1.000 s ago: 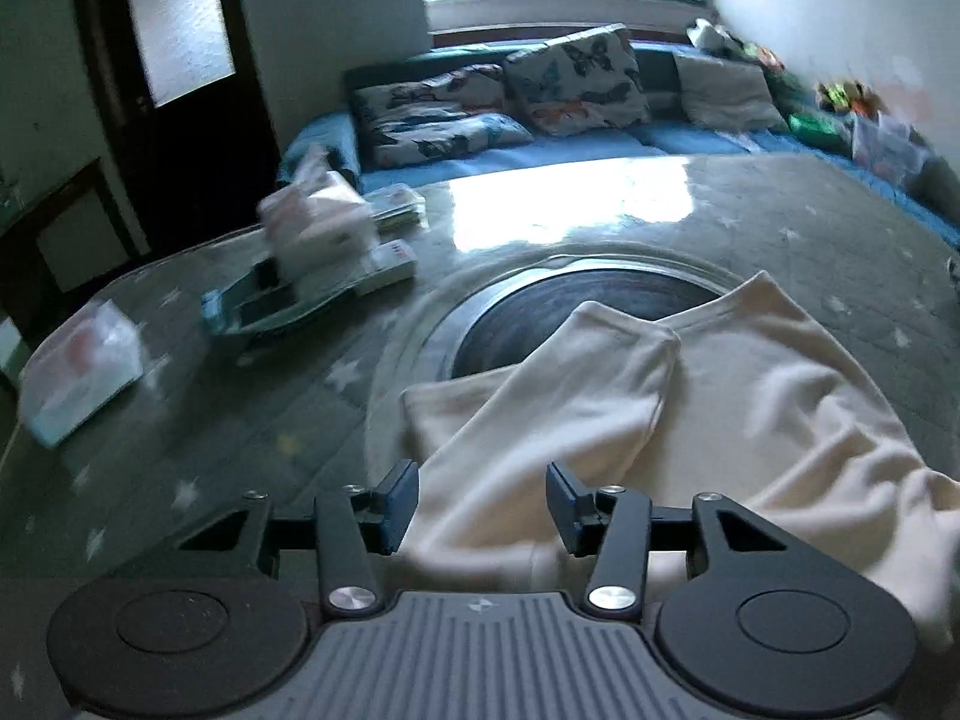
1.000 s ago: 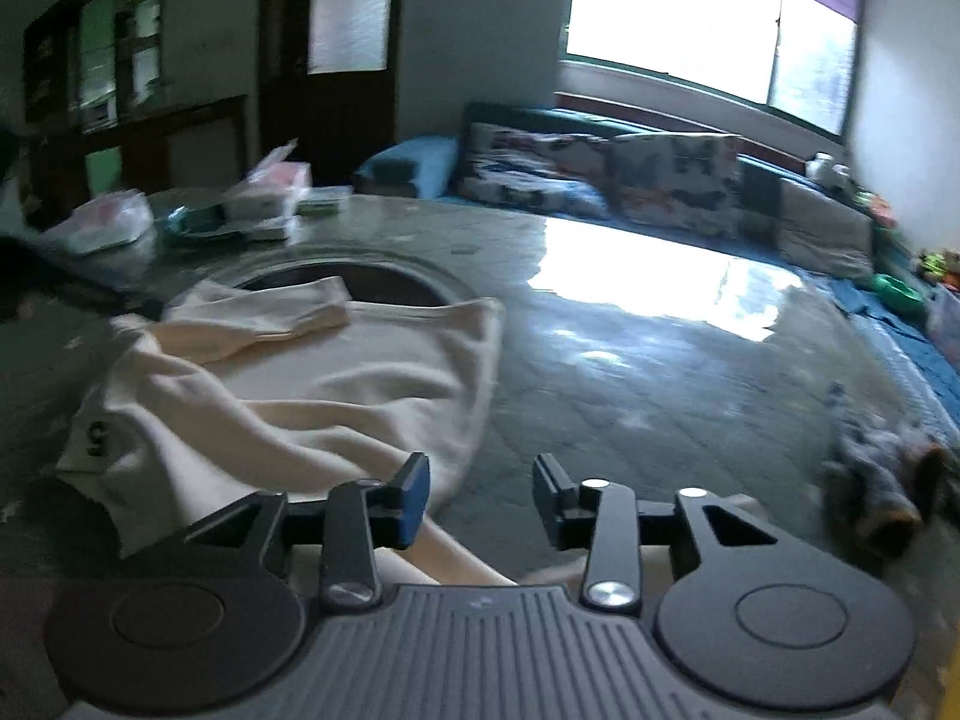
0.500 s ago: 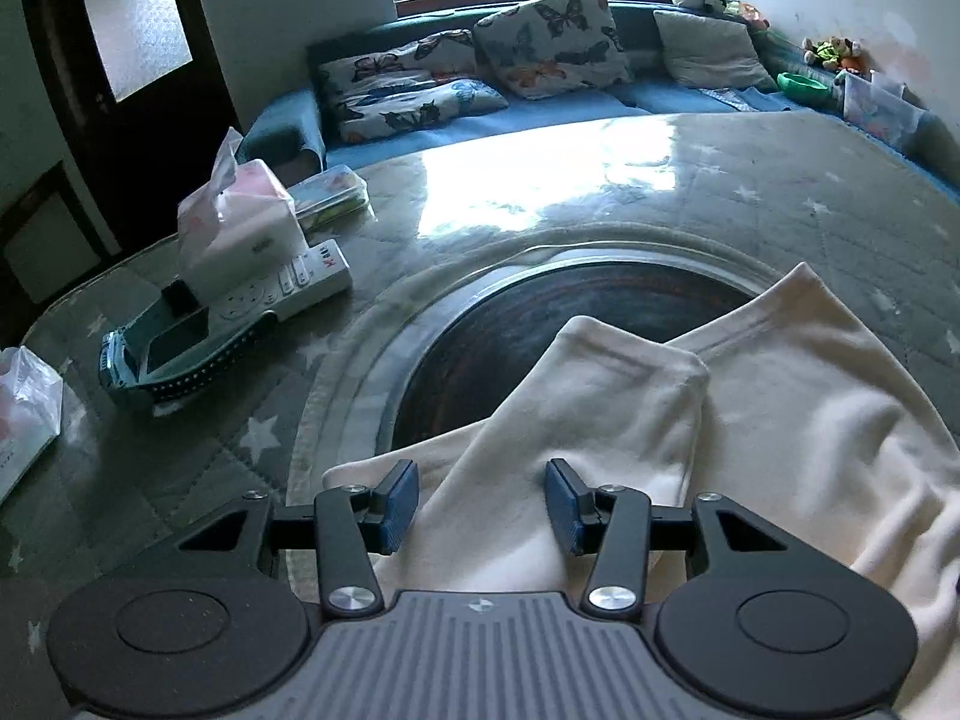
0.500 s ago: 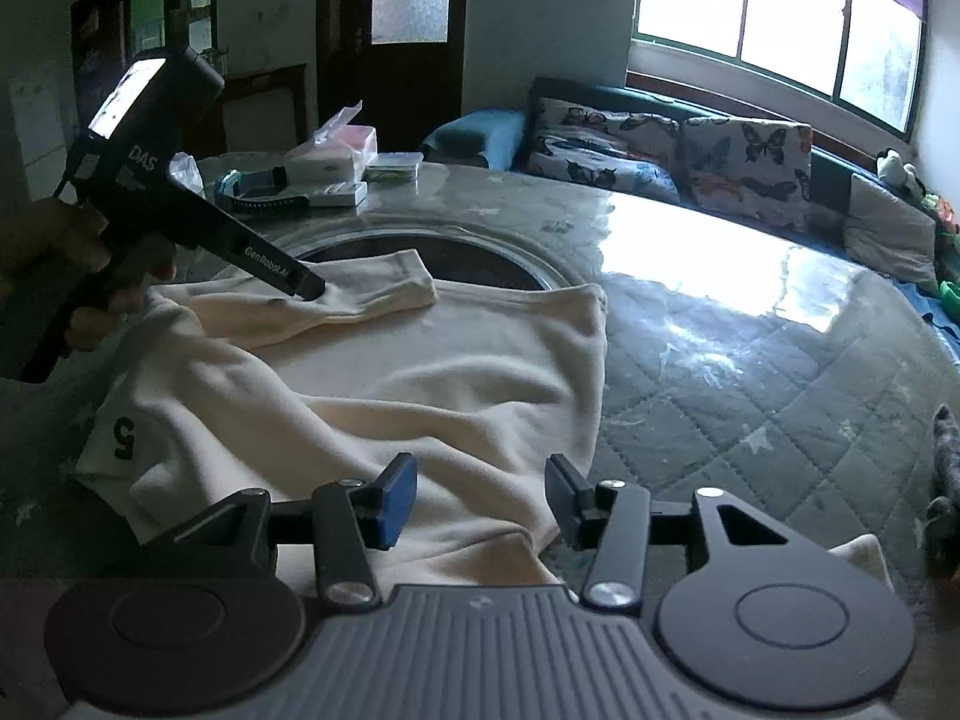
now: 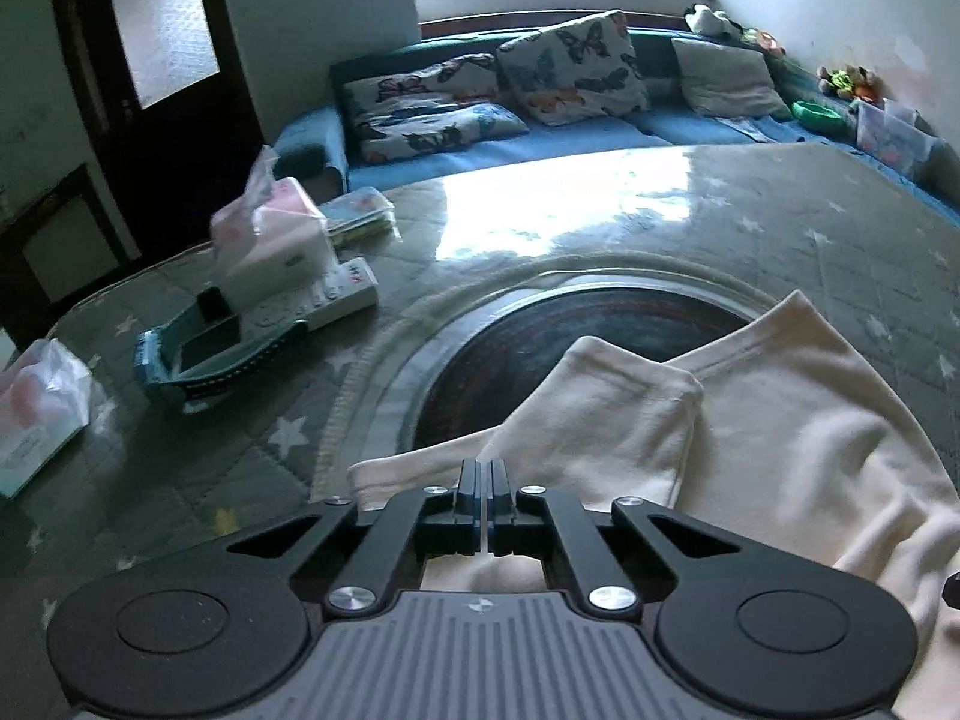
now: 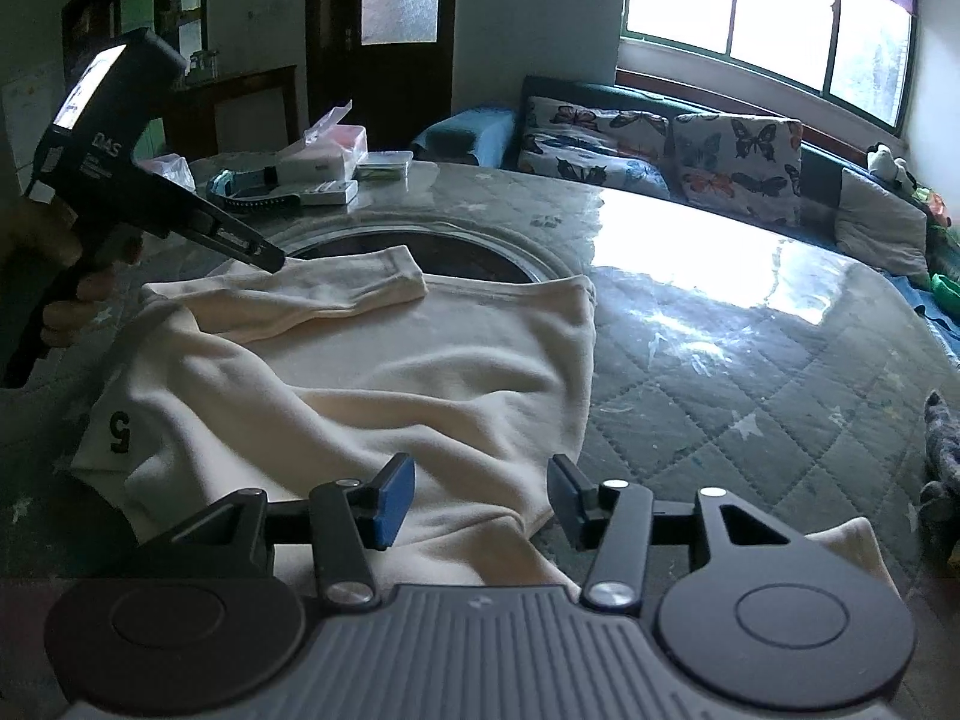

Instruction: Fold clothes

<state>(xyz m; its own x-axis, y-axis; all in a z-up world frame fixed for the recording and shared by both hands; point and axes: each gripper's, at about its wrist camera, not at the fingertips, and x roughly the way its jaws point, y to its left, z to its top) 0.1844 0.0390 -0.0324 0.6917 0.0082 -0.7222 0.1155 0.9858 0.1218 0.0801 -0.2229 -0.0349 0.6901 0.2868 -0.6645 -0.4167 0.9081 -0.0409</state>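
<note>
the cream sweatshirt [image 6: 384,396] lies spread over a round table [image 6: 720,312] covered with a quilted star-print cloth, its hem toward the window and its body rumpled, a number 5 showing on the near left part. one sleeve [image 5: 606,414] is laid across the body, cuff pointing inward, which looks like part of a fold in progress. the left gripper [image 5: 483,501] has its jaws pressed together at the base of that sleeve; from the right wrist view its tip meets the cloth there, so it seems to pinch a bit of fabric, likely to carry or set the sleeve. the right gripper [image 6: 474,495] hovers over the near edge of the sweatshirt with jaws wide apart, holding nothing, probably placed to take that edge. a tissue box [image 5: 276,240] and remote [image 5: 324,300] sit well apart at the table's far left.
</note>
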